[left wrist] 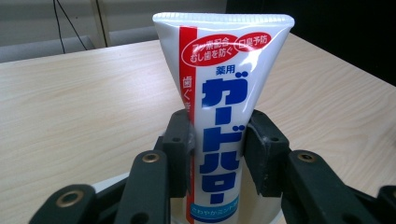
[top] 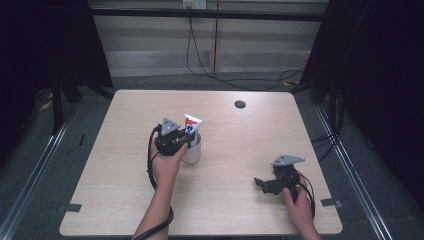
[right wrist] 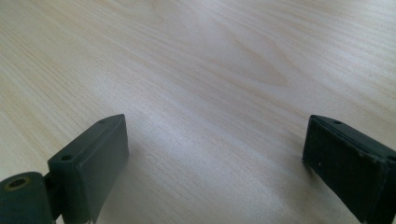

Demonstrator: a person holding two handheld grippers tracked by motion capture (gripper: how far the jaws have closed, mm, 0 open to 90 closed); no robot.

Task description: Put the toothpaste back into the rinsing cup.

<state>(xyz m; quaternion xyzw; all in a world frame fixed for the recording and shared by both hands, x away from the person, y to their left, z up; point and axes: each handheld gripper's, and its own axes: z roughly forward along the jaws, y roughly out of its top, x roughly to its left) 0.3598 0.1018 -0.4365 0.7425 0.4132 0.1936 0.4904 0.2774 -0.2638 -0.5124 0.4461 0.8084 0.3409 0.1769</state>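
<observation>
While the white toothpaste tube with the red stripe and blue lettering (left wrist: pixel 224 116) stands upright, crimped end up, in the small white cup (top: pixel 192 150), the left gripper (top: pixel 176 136) has it pinched about mid-body, black fingers (left wrist: pixel 180 154) pressed against both flat sides, so it's clamped on the tube and nothing else. The cup sits a bit left of centre on the pale wooden bench (top: pixel 240 150), and the right gripper (top: pixel 264 184) rests well to the right of the cup and nearer the person, its fingers (right wrist: pixel 93 158) spread wide over bare wood, holding nothing. My take on handling: the tube looks light, soft and glossy, so it'll squash and could slide if squeezed hard. I'd grip across the flat faces where it is now, or nearer the stiff crimp, and go easy since the cup looks light enough to tip.
</observation>
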